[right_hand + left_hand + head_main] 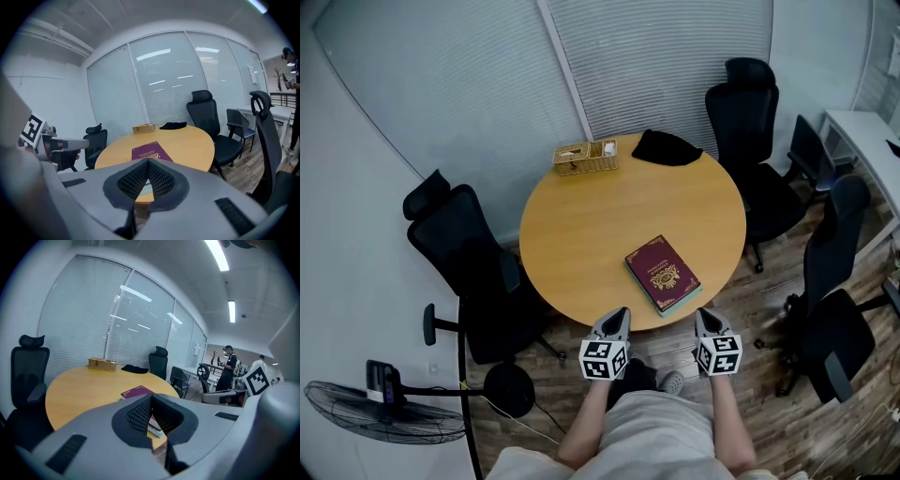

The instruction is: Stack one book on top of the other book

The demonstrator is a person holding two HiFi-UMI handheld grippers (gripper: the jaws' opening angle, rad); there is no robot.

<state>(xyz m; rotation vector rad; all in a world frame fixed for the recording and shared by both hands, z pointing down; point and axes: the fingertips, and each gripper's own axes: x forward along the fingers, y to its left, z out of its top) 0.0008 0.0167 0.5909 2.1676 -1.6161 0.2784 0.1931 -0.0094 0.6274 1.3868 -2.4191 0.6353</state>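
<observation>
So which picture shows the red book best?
The head view: the red book shows whole from above, its cover pattern clear. The right gripper view shows the book at a low slant, with its near end hidden. The left gripper view catches only a strip.

The maroon book (661,272) is covering nearly all of the book beneath (679,306), which is showing only a teal edge. In the left gripper view, the left gripper (152,401) is hiding the books' near end. The basket (586,157) is holding contents too small to tell. The bottom edge is cutting off the person (652,436).
</observation>
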